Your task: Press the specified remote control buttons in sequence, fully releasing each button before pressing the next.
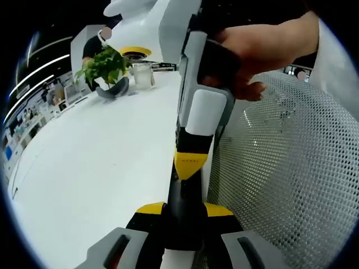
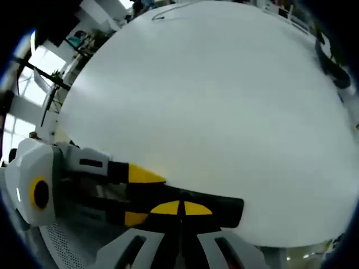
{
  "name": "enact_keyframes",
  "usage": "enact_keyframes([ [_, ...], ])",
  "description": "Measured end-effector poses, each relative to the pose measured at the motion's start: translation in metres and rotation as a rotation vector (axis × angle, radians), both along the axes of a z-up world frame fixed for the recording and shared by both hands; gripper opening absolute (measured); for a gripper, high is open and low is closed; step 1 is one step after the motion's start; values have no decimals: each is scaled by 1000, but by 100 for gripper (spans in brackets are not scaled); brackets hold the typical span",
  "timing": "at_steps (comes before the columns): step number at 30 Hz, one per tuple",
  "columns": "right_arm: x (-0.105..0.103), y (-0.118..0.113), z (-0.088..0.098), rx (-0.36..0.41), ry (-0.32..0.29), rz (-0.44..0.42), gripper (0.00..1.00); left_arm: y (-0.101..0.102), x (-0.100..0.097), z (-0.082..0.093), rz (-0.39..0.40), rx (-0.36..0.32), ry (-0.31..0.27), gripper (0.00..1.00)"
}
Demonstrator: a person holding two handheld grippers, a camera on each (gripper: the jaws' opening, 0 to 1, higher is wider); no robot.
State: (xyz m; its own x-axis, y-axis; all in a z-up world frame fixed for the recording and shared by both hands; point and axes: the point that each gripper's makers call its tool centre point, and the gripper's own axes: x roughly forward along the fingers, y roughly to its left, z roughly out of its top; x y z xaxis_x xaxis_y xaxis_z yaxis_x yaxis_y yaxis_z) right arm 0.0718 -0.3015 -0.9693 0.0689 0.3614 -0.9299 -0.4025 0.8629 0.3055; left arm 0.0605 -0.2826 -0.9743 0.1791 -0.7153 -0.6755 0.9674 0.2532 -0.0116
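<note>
1. Black and slim, the remote is clamped between the jaws of the left gripper, which are closed onto its sides, over the white desk near its edge.
2. The right gripper, held by a hand, comes down from above in the left gripper view. Its jaws are drawn together with nothing between them, and its yellow tip points at the remote's free end.
3. In the right gripper view the remote lies crosswise, its long axis running left to right just ahead of the right gripper. The left gripper grips it from the left.
4. The right gripper is the pressing tool and looks to be at the remote's face. Whether it touches or sits just off it cannot be told.
5. The buttons are hidden: the remote shows as a dark bar, partly covered by both grippers, so the target button cannot be made out.
6. A plant and a cup stand at the desk's far edge, well apart from the remote. A mesh chair sits beside the near edge.
</note>
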Motion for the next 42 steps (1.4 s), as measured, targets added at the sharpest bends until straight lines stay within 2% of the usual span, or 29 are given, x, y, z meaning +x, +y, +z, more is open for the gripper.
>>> enact_keyframes([
  [2,-1,0,1,54,27,-61,0,0,0,0,6,-5,0,24],
  [3,0,-1,1,63,36,-59,0,0,0,0,7,-6,0,24],
  [8,-3,0,1,45,38,-14,0,-1,-1,0,10,-7,-2,24],
  [14,-10,-1,2,21,13,1,0,-1,-3,0,-9,2,-14,24],
  [16,-21,-3,0,22,79,-15,0,0,-2,-1,-9,2,-14,24],
  [17,-15,-3,0,47,25,-29,0,0,-3,0,-10,2,-15,24],
  [22,-18,-3,1,72,-5,-51,0,0,-3,-1,-8,4,-18,24],
  [26,-17,-1,0,46,-24,-39,0,0,-3,-1,-8,6,-20,25],
  [30,-18,-2,-1,0,-60,8,0,-1,-3,-1,-4,5,-21,25],
  [33,-18,-1,-1,-13,-63,27,0,-1,-3,-1,-2,4,-21,25],
  [35,-18,-2,-2,-54,-72,102,0,0,-3,-1,0,4,-20,25],
  [36,-18,-2,-2,-80,-69,144,0,0,-3,-1,0,4,-19,25],
  [37,-18,-1,-2,-88,-63,148,0,0,-3,-1,1,5,-19,25],
  [42,-17,-2,-3,-81,-2,115,0,0,-4,-1,-4,15,-22,25],
])
